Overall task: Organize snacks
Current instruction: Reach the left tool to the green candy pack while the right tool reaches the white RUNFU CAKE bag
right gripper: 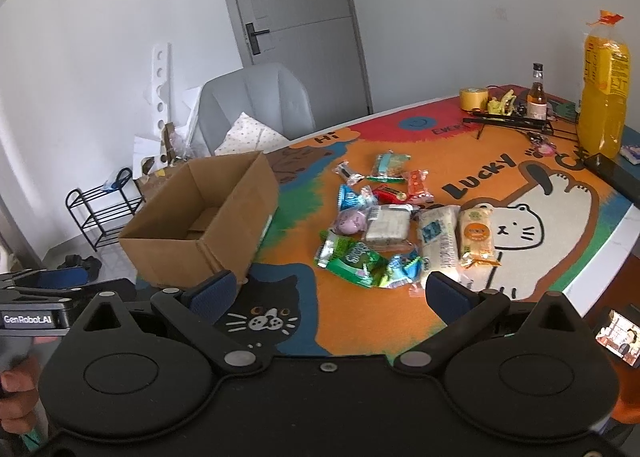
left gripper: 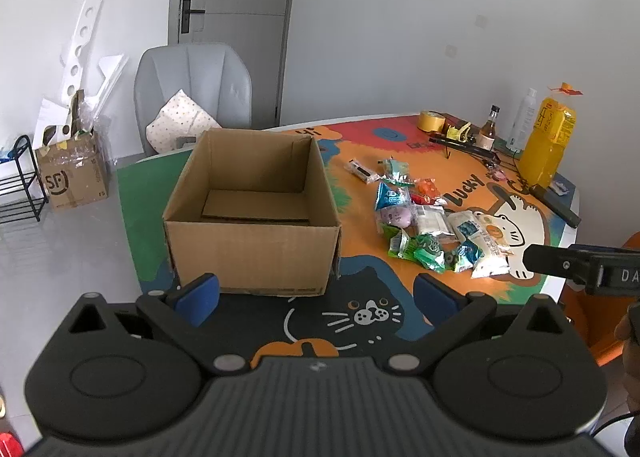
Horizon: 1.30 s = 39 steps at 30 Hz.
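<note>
An open cardboard box stands on the colourful cat-print table mat, holding only a loose cardboard flap. Right of it lies a pile of several wrapped snacks: green, blue, red, purple and white packets. My left gripper is open just in front of the box, with nothing between its blue pads. My right gripper is open too, hovering near the front of the snack pile, a green packet just beyond it. The right gripper's body shows at the right edge of the left wrist view.
At the back right of the table stand a tall orange drink bottle, a small glass bottle, a yellow tape roll and a black rack. A grey chair with a cushion sits behind the table. A phone lies at the right.
</note>
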Motion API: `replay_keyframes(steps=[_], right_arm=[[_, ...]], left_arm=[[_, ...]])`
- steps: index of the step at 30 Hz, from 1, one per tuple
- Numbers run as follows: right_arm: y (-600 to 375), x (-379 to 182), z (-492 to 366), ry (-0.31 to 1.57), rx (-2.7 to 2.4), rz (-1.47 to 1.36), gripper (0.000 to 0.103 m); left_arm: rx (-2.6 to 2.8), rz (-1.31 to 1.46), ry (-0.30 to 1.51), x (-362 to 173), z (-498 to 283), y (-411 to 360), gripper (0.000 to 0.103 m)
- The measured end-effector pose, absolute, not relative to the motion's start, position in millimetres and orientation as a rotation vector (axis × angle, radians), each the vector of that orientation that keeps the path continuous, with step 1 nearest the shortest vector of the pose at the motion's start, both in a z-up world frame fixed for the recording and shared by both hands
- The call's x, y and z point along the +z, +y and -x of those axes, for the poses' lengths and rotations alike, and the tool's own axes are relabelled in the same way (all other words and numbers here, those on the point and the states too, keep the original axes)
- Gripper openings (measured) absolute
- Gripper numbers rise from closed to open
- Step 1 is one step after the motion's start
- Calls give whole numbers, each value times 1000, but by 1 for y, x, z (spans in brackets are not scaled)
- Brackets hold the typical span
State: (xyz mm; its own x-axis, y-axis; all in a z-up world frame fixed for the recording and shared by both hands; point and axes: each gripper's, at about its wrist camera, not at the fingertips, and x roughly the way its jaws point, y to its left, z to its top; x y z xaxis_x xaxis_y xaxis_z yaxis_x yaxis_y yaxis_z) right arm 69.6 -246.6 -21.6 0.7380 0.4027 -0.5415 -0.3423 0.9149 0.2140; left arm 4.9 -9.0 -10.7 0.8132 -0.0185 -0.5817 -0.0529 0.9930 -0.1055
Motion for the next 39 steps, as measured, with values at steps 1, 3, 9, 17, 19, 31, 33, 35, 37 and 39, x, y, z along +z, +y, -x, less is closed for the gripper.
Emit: replay_keyframes(steps=[1,3,9,17,19,31,33,35,37,39], right_arm=[[-247,-24,-70,617,405,-94,103],[-249,-30,-72,615,391,-75,103],[-263,-44,-83,599,368,-83,103],[-284,-60,-99,584,316,-106,103],[-292,-62,-104,590,311,-128,103],[-319,-82,-132,619,352,-235,79],[-321,-87,-136,626,359,-240,74],[-323,-90,-140,634,367,-249,69],[-326,-94,-145,643,371,-266,64],[-329,-97,-150,646,371,-283,59]], left_arm=[[22,116,623,-14,-6,-10,103],[35,107,625,-20,-11,-14,103],[12,115,603,-36,-23,-24,103],[-58,109,583,-50,-47,-49,102],[-72,109,580,-51,-56,-58,102],[-139,113,585,-61,-98,-96,86],[-144,112,599,-65,-104,-99,82],[-147,111,607,-68,-111,-104,76],[-151,107,613,-70,-117,-108,72],[-165,105,618,-72,-123,-112,68]])
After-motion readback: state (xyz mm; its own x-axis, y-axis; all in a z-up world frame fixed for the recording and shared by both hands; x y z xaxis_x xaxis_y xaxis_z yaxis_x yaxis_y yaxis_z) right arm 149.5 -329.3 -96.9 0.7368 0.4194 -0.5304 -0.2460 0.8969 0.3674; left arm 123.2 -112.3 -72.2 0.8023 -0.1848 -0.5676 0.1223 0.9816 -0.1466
